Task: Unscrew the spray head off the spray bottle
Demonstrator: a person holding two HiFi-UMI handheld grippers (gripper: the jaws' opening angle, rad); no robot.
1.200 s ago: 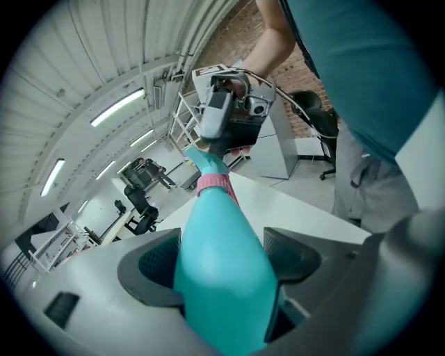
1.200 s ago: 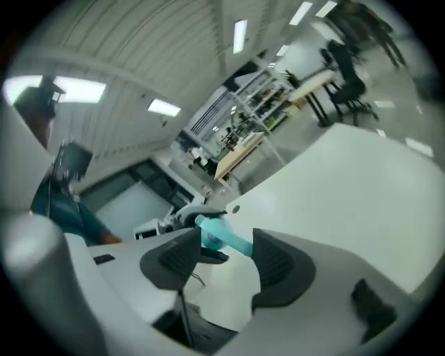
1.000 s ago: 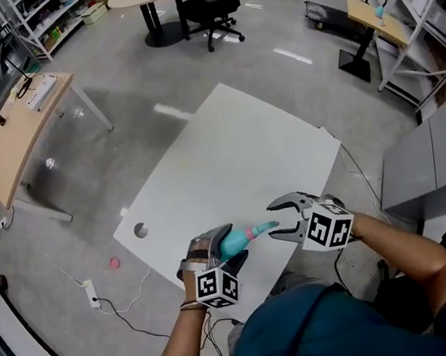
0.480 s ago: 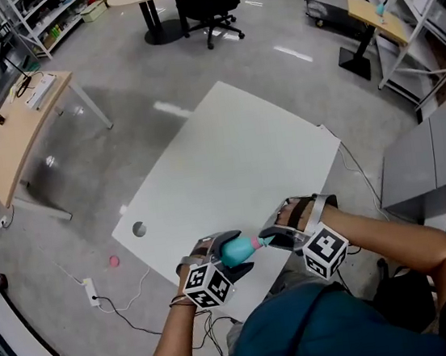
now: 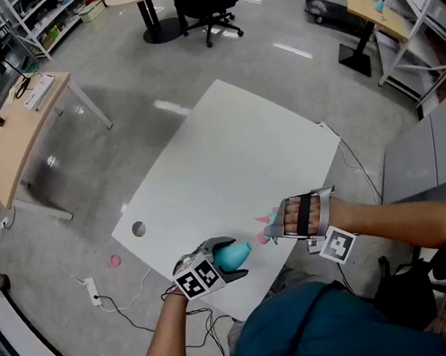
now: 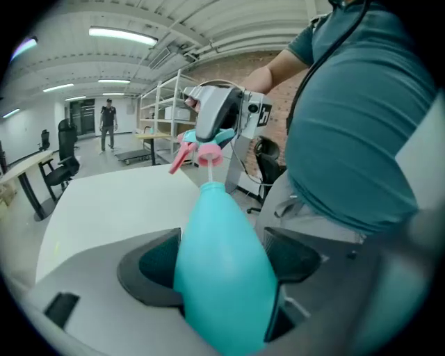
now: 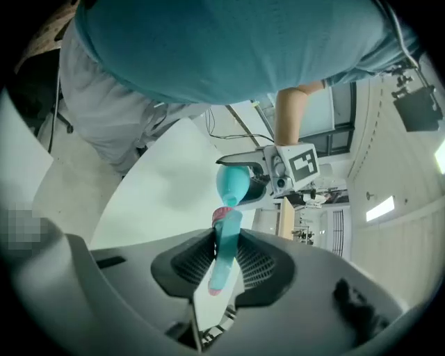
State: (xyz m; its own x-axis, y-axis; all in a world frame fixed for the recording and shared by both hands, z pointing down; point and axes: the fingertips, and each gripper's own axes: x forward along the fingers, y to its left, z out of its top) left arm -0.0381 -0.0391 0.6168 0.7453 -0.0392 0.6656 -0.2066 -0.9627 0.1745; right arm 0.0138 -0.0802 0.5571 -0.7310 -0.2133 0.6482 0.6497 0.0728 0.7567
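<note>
1. The left gripper [image 5: 227, 256] clamps the one bottle [image 5: 234, 253], lower middle of the head view, over the table's [image 5: 228, 156] near edge.
2. The right gripper [image 5: 274, 227], its jaws just closed, pinches the one head [image 6: 199, 147], just off the neck.
3. Risk: a skewed pull may snag the tube [image 6: 209, 174], or the tapered bottle may slip.
</note>
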